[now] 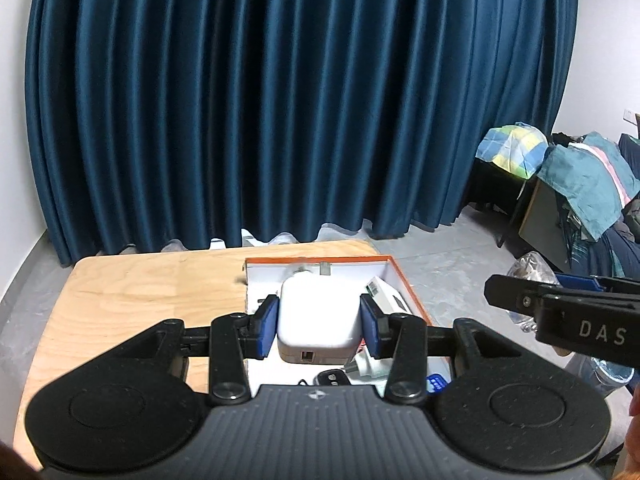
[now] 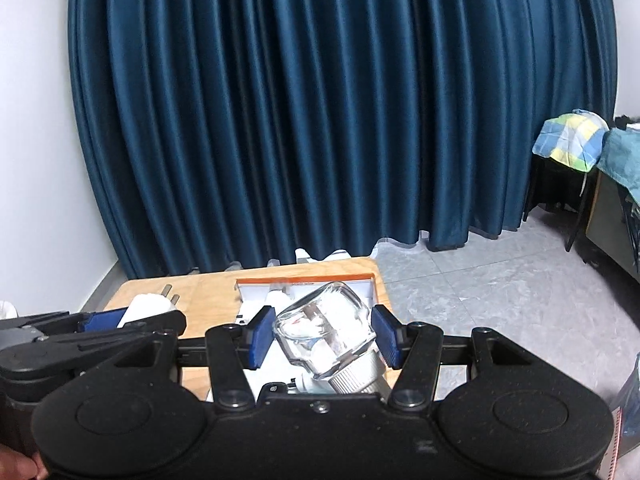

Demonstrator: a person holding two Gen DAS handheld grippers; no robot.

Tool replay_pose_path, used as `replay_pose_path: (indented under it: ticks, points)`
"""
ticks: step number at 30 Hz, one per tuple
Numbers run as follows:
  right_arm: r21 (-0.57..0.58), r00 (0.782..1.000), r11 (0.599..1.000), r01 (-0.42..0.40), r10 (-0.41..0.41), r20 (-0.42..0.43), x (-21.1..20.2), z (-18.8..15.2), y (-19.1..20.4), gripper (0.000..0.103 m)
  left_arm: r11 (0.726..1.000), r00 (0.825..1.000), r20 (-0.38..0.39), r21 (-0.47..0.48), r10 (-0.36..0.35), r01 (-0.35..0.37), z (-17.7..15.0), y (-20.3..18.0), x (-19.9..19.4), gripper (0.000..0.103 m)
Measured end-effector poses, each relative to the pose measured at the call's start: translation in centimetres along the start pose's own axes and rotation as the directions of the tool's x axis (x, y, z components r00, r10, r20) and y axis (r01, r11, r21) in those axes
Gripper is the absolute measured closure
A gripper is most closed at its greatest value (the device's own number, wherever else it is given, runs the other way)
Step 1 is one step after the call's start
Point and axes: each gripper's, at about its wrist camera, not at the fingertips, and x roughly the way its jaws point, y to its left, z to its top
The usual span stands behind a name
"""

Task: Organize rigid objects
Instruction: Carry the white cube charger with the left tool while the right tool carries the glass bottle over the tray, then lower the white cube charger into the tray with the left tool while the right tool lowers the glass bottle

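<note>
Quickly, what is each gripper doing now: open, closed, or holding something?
Left gripper: closed on the white power adapter.
Right gripper: closed on the glass jar.

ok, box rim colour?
Orange rim on the box, white inside; clearest in the left wrist view.

My left claw [image 1: 319, 325] clamps a white, rounded-square plastic charger block [image 1: 318, 322] by its two sides, one blue pad pressed to each; a small port slot shows on the face nearest me. It hangs over the shallow white cardboard box with orange rim [image 1: 404, 280] on the pale wooden table [image 1: 140, 292]. My right claw [image 2: 324, 336] grips a clear glass jar with a ribbed silver screw cap [image 2: 326, 330], tilted with the cap toward me and its base angled up and away, above the same box [image 2: 304, 280].
</note>
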Motion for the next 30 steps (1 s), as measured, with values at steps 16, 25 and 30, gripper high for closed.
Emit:
replay_pose_path:
  ticks: [16,25,30]
  points:
    - [-0.001,1.0,1.0,-0.006,0.006,0.012,0.3,-0.5,-0.2,0.039,0.999,0.999,0.01,0.021,0.035,-0.036,-0.1,-1.0,-0.8,0.06]
    - [-0.008,1.0,1.0,-0.027,0.027,0.008,0.1,-0.6,-0.1,0.039,0.999,0.999,0.014,0.012,0.045,-0.045,-0.2,-1.2,-0.8,0.06]
    - [-0.009,1.0,1.0,-0.027,0.027,0.009,0.0,-0.5,-0.1,0.039,0.999,0.999,0.015,0.012,0.043,-0.043,-0.3,-1.2,-0.8,0.06]
